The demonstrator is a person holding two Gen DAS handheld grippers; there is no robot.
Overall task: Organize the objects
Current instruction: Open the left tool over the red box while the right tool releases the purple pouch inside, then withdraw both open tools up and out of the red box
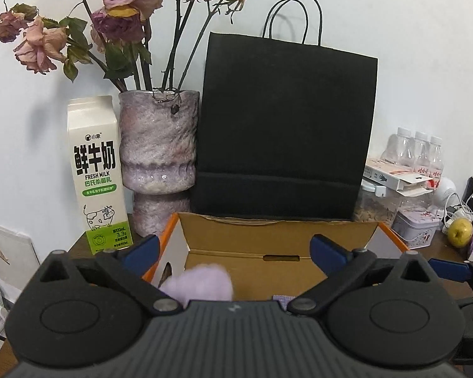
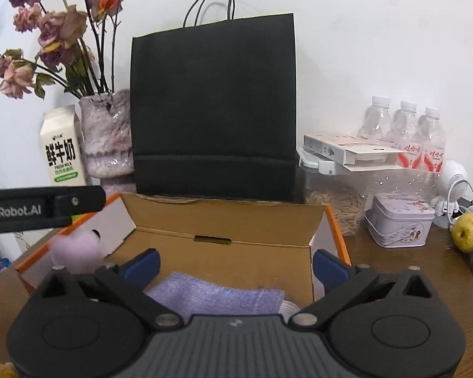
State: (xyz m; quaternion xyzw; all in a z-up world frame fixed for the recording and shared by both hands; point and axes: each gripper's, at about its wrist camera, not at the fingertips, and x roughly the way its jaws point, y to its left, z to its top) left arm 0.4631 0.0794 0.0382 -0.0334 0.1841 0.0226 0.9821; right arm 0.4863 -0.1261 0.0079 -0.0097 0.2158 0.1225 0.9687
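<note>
Both pairs of jaws stood wide apart with nothing between them, the left gripper (image 1: 233, 247) and the right gripper (image 2: 236, 263) each hanging over the near edge of the open cardboard box (image 2: 230, 220).

A lilac cloth (image 2: 217, 293) lay flat on the box floor at its near end, directly below and just behind the right gripper's blue fingertips (image 2: 143, 264). Its long axis seemed to run left to right across the box, roughly in line with the gap between the jaws; one corner pointed toward the far left. The right hand looked the nearer one to it.

A pale purple fluffy thing (image 1: 200, 283) sat at the box's near left, under the left gripper and partly hidden by it. It was blurred, so its shape and which way it pointed could not be told. Whether it rested on the floor of the box or against the left wall was also unclear.

Behind the box stood a black paper bag (image 1: 283, 132).
</note>
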